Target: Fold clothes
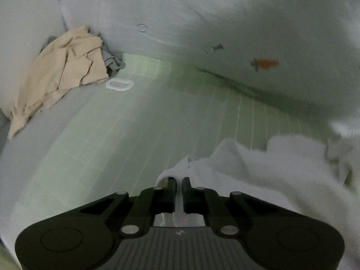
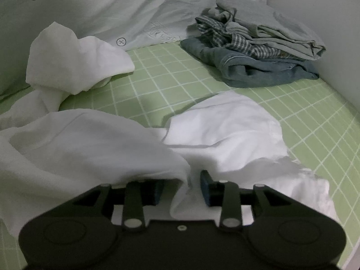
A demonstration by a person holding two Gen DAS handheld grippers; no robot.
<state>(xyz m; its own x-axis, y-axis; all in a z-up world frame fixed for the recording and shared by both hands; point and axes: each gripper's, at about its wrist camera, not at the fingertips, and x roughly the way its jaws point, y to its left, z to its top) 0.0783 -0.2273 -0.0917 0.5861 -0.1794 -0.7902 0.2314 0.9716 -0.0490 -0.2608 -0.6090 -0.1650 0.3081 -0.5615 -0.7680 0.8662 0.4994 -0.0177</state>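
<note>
**Ana:** Left gripper [image 1: 179,183] was clamped tight on a pinch of the white garment [image 1: 258,171], with a thin strip of cloth running down between its closed fingers. It held an edge or corner, as far as I could judge.

**Ben:** And the right gripper [image 2: 182,187]?

**Ana:** Its jaws stood partly apart. A fold of the same white garment [image 2: 94,144] hung in the gap between the blue pads [image 2: 205,186], but they did not press on it, so I'd call that side released (the cloth merely draped there).

**Ben:** Where did the garment lie?

**Ana:** Crumpled on the green checked sheet [image 2: 315,121], right in front of both grippers, one bunched part rising further off to the left. Beyond it sat a stack of folded clothes [image 2: 258,51] against the wall, and the left view showed a tan garment [image 1: 60,74] heaped in the far corner, with a white ring [image 1: 120,83] just beside it.

**Ben:** So which step was that?

**Ana:** Getting hold and spreading it out, I'd say; no fold was made yet. Next the right gripper needed a matching edge to close on, well apart from the left's, so the two could pull the cloth flat.
</note>
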